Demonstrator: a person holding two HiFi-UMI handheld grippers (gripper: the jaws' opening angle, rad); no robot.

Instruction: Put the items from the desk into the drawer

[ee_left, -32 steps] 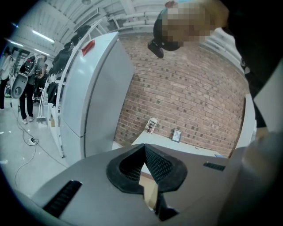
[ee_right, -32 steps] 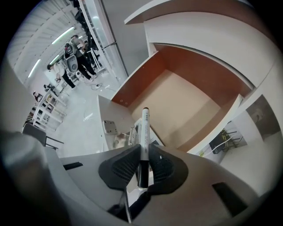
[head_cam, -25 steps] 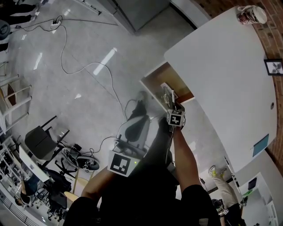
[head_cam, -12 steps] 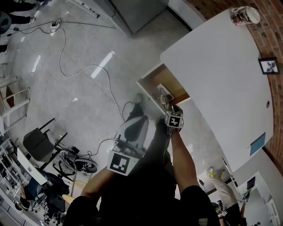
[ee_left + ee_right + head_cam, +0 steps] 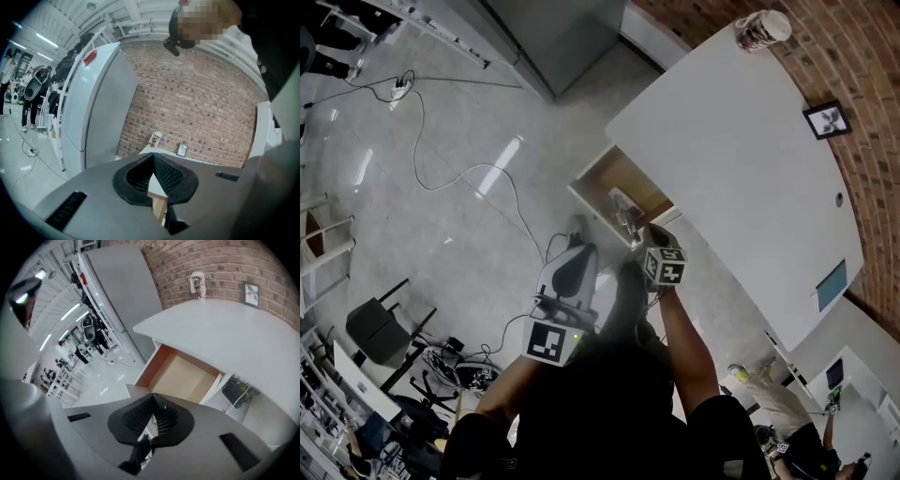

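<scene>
Right gripper (image 5: 152, 401) near the open drawer (image 5: 187, 376) under the white table (image 5: 741, 159), jaws just closed together on nothing; left gripper (image 5: 153, 158) jaws together too, empty; cup (image 5: 762, 28) and picture frame (image 5: 825, 119) stand on table by brick wall (image 5: 862, 56).

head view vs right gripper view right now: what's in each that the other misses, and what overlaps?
Head view only: the left gripper and right gripper seen from above, a black chair, a blue item on the white desk.
Right gripper view only: its own jaws, just closed with nothing between them; cables under the desk; the bare bottom of the open drawer.
Both: desk, drawer, cup, picture frame.
</scene>
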